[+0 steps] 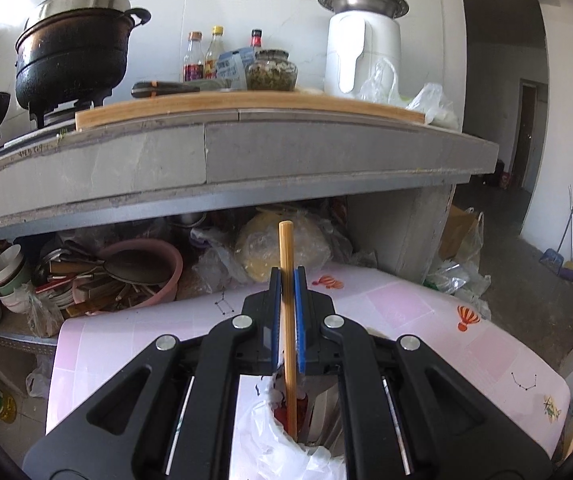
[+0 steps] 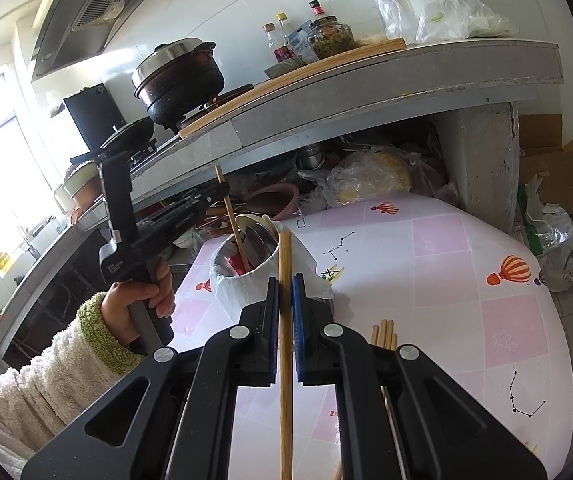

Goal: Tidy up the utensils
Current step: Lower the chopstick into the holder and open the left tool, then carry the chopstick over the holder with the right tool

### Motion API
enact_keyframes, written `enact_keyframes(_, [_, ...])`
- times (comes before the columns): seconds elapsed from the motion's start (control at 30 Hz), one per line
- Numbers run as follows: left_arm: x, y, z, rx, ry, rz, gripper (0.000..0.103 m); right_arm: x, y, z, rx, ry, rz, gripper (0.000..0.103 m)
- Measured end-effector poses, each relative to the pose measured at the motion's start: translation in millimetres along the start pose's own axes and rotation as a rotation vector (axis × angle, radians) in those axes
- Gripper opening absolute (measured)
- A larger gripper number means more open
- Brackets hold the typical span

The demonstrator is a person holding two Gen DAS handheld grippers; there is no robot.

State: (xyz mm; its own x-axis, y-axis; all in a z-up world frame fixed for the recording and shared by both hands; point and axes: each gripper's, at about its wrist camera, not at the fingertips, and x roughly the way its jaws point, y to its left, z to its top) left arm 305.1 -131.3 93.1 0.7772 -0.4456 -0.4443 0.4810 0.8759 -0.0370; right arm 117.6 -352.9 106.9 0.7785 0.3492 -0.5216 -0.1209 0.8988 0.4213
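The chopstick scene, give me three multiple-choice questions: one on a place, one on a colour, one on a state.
1. Where is the lower end of the chopstick held by the left claw?
A. inside the bag-lined holder
B. on the counter
C. on the floor

2. What colour are the claw pads?
A. red
B. blue
C. green

3. What state is the right claw in?
A. wide open, empty
B. shut on a spoon
C. shut on a chopstick

Answers: 1 A, the stick's end dips into the holder; 2 B, blue strips line both fingers; 3 C, the pads press a bamboo stick.
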Motion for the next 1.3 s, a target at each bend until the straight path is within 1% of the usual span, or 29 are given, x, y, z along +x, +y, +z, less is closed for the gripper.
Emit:
enact_keyframes(0.1, [4, 3, -2, -0.012, 0.026, 0.01, 0.006, -3, 1, 1, -0.004, -0.005, -0.004, 0.007])
enact_keyframes(0.23, [7, 6, -4, -0.025, 0.06, 0.0, 0.006, -6, 3, 2, -0.007, -0.009, -0.01, 0.007])
enact_keyframes(0.27, [8, 6, -4, -0.024, 0.068, 0.0, 0.008, -7, 3, 2, -0.008, -0.009, -0.011, 0.007])
enact_keyframes(0.3, [8, 6, -5, -0.024, 0.076, 0.001, 0.016, -7, 4, 2, -0.01, -0.009, -0.011, 0.007])
enact_keyframes(0.37, [7, 8, -7, -0.032, 0.082, 0.002, 0.026, -8, 6, 4, -0.013, -0.01, -0.01, 0.007])
enact_keyframes(0.47, [-1, 13, -8, -0.059, 0.073, -0.008, 0.035, -9, 10, 9, -0.022, -0.012, -0.004, 0.007])
enact_keyframes(0.53, [-10, 17, -7, -0.076, 0.059, -0.008, 0.039, -8, 13, 14, -0.027, -0.015, 0.007, 0.007])
enact_keyframes(0.6, [-22, 22, -7, -0.102, 0.048, -0.006, 0.045, -7, 18, 25, -0.042, -0.027, 0.03, 0.007])
enact_keyframes(0.77, [-64, 34, -12, -0.155, -0.012, 0.008, 0.055, 0, 35, 62, -0.075, -0.101, 0.113, 0.007])
enact_keyframes(0.93, [-113, 45, -30, -0.18, -0.064, 0.033, 0.061, 25, 58, 107, -0.11, -0.195, 0.165, 0.007])
enact_keyframes(1.07, [-147, 53, -50, -0.203, -0.087, 0.066, 0.065, 46, 71, 137, -0.118, -0.281, 0.184, 0.007])
enact_keyframes(1.13, [-161, 57, -60, -0.206, -0.091, 0.087, 0.066, 57, 75, 149, -0.111, -0.308, 0.192, 0.007])
enact_keyframes(1.23, [-177, 64, -76, -0.219, -0.088, 0.127, 0.068, 81, 80, 158, -0.128, -0.356, 0.178, 0.007])
enact_keyframes(1.3, [-184, 69, -86, -0.232, -0.076, 0.143, 0.068, 96, 80, 161, -0.127, -0.361, 0.17, 0.007])
